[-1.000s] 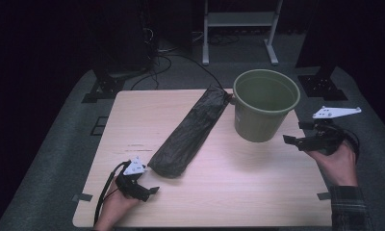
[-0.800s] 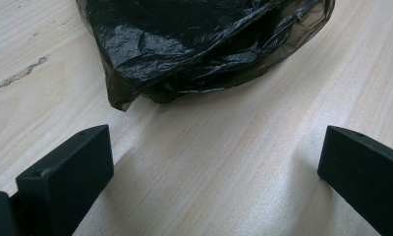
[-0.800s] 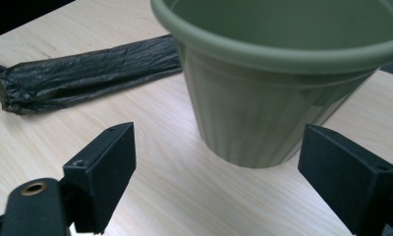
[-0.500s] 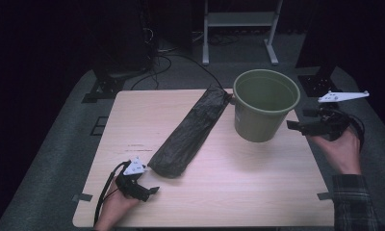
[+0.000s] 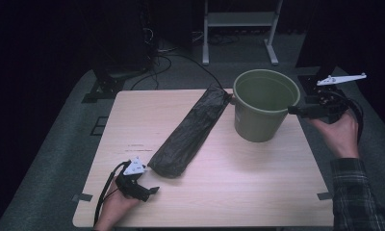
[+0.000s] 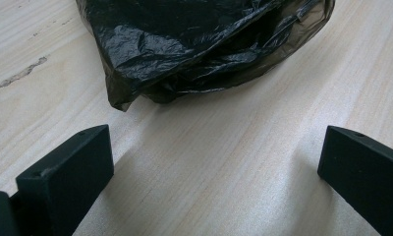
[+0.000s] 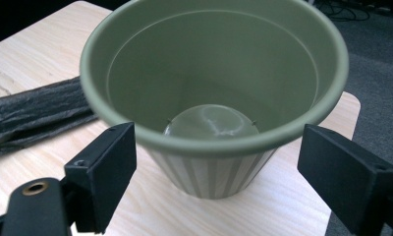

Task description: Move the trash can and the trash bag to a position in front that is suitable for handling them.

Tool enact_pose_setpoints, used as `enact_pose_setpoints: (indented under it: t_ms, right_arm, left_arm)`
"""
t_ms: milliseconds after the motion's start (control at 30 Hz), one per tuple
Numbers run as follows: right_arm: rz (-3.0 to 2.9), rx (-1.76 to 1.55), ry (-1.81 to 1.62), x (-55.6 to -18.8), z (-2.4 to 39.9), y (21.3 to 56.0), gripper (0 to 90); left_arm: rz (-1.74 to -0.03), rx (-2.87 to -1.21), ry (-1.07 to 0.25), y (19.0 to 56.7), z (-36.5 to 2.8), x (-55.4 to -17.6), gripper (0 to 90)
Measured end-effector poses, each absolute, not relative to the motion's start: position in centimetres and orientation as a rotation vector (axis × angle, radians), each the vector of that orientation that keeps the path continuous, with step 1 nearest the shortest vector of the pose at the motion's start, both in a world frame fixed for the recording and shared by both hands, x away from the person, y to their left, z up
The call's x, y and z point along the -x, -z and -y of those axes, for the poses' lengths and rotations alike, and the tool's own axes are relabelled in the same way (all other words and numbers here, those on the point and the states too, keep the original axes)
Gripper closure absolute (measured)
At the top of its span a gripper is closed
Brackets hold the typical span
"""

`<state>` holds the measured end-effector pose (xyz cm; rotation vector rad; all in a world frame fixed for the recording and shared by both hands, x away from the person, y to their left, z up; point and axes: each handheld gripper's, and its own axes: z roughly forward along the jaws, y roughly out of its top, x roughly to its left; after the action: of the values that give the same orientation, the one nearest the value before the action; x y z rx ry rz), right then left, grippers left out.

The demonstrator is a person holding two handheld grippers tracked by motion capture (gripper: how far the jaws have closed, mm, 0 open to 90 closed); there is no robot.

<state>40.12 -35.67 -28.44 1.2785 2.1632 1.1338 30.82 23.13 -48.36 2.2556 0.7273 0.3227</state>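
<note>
A green plastic pot (image 5: 263,103) stands upright and empty at the table's far right. A long folded black plastic bag (image 5: 190,132) lies diagonally across the middle. My right gripper (image 5: 292,110) hovers level with the pot's rim at its right side, open, its jaws wide apart; the pot (image 7: 211,88) sits just beyond them. My left gripper (image 5: 154,190) rests on the table near the front left edge, open, with the bag's near end (image 6: 199,49) a short way ahead of its jaws and nothing between them.
The light wooden table (image 5: 238,192) stands on dark carpet. A white metal stand (image 5: 238,29) and cables (image 5: 176,60) lie on the floor behind it. Tape marks (image 5: 325,196) sit by the front corners.
My right gripper has risen and moved away from me to the pot's rim. The left gripper, the bag and the pot have stayed put.
</note>
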Motion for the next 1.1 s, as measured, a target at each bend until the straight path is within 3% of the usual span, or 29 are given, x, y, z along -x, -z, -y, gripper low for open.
enact_pose_setpoints:
  t_ms: [600, 1100]
  right_arm:
    - [-2.141, -1.373, -1.032, -44.7, 35.7, 30.1, 16.6]
    - [-2.149, -1.419, -1.002, -45.3, 36.1, 30.5, 22.3]
  left_arm:
    - [-0.726, -2.258, -0.323, 48.4, -23.1, -30.8, 0.0]
    - [-0.725, -2.258, -0.323, 48.4, -23.1, -30.8, 0.0]
